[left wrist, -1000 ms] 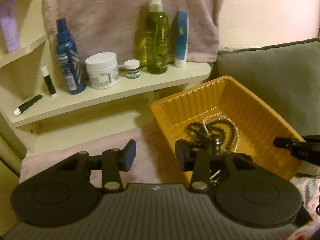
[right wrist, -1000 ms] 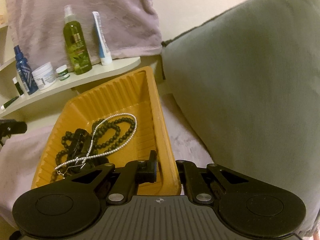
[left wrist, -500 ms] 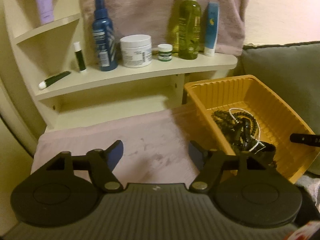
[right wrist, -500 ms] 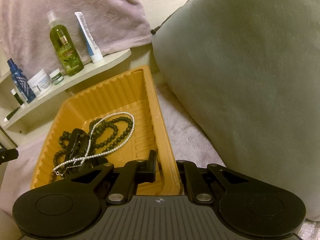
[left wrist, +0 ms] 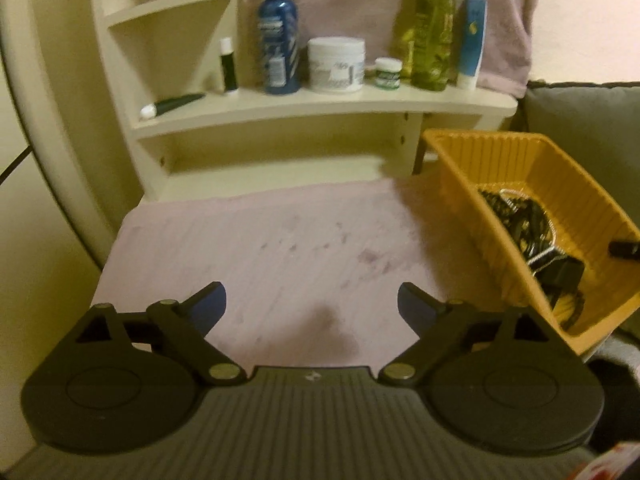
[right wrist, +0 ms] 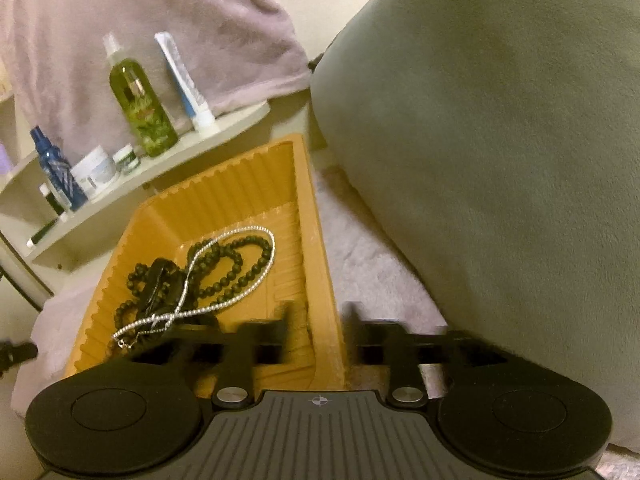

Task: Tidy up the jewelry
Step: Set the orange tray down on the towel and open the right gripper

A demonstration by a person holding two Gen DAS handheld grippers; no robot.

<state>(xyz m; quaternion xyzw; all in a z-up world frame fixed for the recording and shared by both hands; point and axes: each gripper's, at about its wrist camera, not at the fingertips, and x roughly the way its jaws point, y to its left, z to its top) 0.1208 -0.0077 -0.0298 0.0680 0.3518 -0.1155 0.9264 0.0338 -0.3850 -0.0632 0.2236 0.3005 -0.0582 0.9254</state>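
Note:
An orange ribbed tray [right wrist: 308,200] lies on a pink cloth. In it are a black bead necklace [right wrist: 240,258], a silver chain [right wrist: 256,276] and a black clip [right wrist: 160,280]. My right gripper [right wrist: 318,320] is at the tray's near right corner. Its jaws are opening and blurred, and the tray's right wall stands between them, not pressed. My left gripper [left wrist: 312,304] hangs over bare pink cloth [left wrist: 300,240], left of the tray [left wrist: 500,148]. Its jaws are opening wide with nothing between them. The jewelry pile [left wrist: 520,216] shows in the left wrist view.
A cream shelf [left wrist: 320,104] behind the cloth holds a blue bottle [left wrist: 280,40], a white jar [left wrist: 336,64], a green bottle [left wrist: 432,36] and a tube [left wrist: 472,40]. A large grey cushion [right wrist: 500,160] stands close to the tray's right side. A pink towel [right wrist: 140,20] hangs behind.
My left gripper has swung left, away from the tray, and spread wider. My right gripper, shut on the tray's right wall before, has opened off it.

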